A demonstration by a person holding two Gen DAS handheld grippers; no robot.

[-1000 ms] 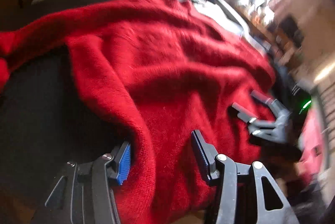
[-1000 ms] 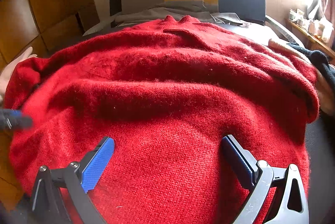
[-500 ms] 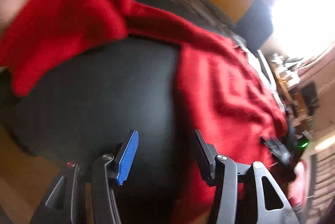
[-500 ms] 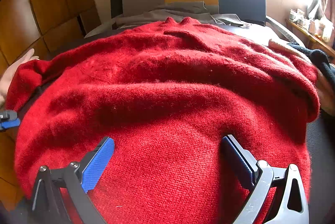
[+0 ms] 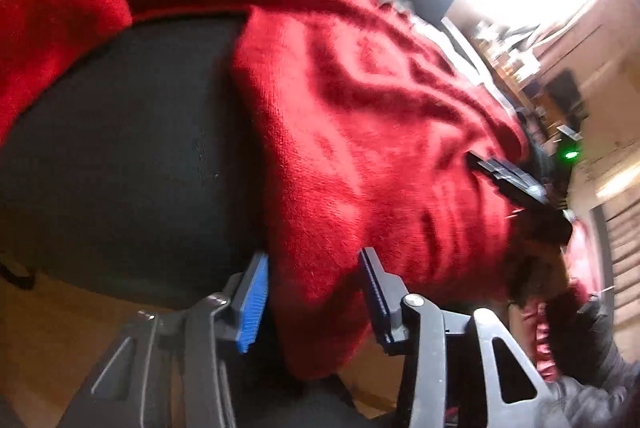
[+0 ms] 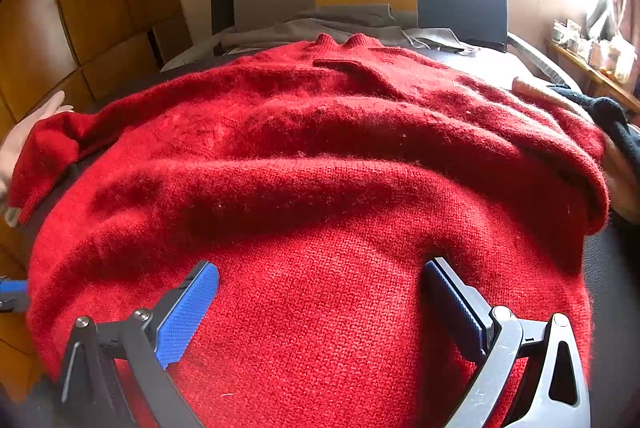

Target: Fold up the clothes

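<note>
The left gripper's (image 5: 312, 292) fingers had just been closing, with the near-left hem corner of the red sweater (image 6: 320, 187) between them; whether the pads pressed it could not be told. The right gripper's (image 6: 320, 304) fingers stood wide over the near hem. The sweater lay spread across a black surface (image 5: 120, 147), collar far.

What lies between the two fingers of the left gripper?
In the left wrist view, the lower corner of the red sweater lies between the fingers of the left gripper, which have just been closing on it.
</note>
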